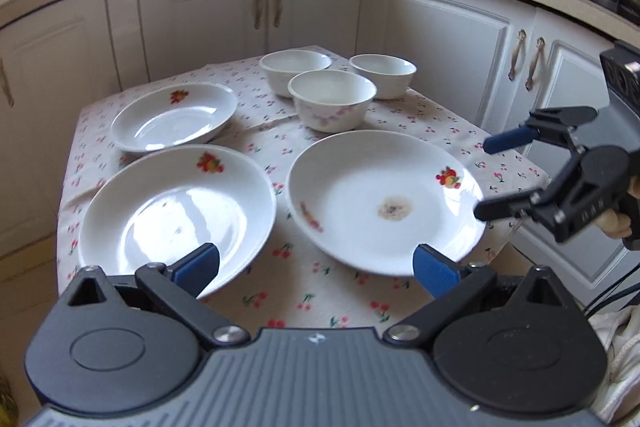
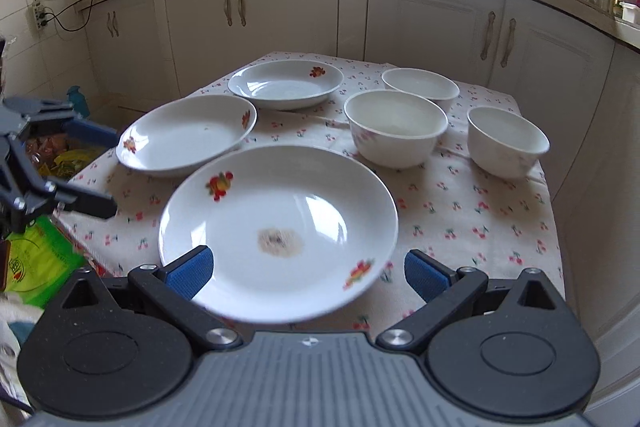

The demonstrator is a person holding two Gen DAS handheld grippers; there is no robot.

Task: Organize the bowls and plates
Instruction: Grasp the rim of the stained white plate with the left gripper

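left wrist view: left gripper (image 1: 316, 269) is spread wide, holding nothing, low at the near edge of the table (image 1: 308, 291). Two plates sit in front of it, the clean plate (image 1: 176, 215) to one side and the stained plate (image 1: 380, 203) to the other, with the far plate (image 1: 174, 117) and three bowls (image 1: 332, 99) behind.
only here: right gripper (image 1: 486, 179) seen side-on, open, one finger just at the stained plate's rim. Can't tell if it's touching.
right wrist view: right gripper (image 2: 306, 275) is open too, nothing pinched, and the stained plate (image 2: 278, 231) fills the gap between its pads.
only here: left gripper (image 2: 106, 171) off the table's side, plus snack bags (image 2: 44, 259) on the floor.
step: looks like the very start, nothing stacked yet.
next move: I'd guess grab the stained plate by its rim, then stack it on another plate.
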